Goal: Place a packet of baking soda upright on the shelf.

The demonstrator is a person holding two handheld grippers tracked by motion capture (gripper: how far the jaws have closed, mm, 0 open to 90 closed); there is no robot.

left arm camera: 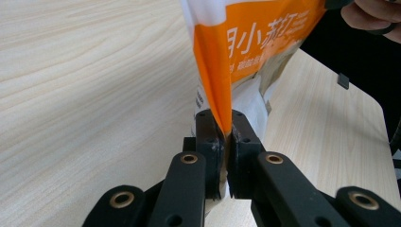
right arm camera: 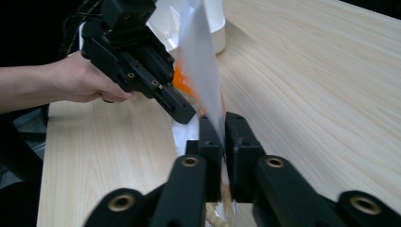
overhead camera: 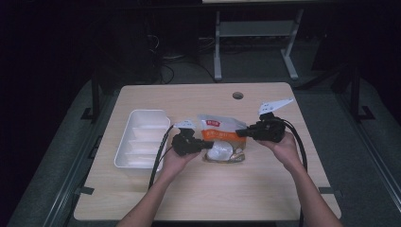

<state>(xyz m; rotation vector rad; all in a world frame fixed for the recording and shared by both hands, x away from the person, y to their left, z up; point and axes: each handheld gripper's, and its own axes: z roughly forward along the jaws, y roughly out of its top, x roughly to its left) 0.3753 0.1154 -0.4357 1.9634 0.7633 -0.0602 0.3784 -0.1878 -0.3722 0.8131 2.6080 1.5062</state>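
Observation:
An orange and white snack bag (overhead camera: 221,137) with a clear lower window hangs just above the wooden table (overhead camera: 213,189), stretched between both grippers. My left gripper (overhead camera: 203,145) is shut on the bag's left edge. In the left gripper view the jaws (left arm camera: 227,127) pinch the orange film (left arm camera: 255,42). My right gripper (overhead camera: 239,133) holds the bag's right edge. In the right gripper view its jaws (right arm camera: 222,127) stand close together with the pale film (right arm camera: 198,56) running down between them. The left gripper (right arm camera: 187,113) shows beyond, held in a hand.
A white divided tray (overhead camera: 142,139) sits on the table left of the bag, close to the left hand, and its rim (right arm camera: 215,28) appears behind the bag in the right gripper view. A round cable hole (overhead camera: 238,95) lies near the far edge. Cables trail from both grippers.

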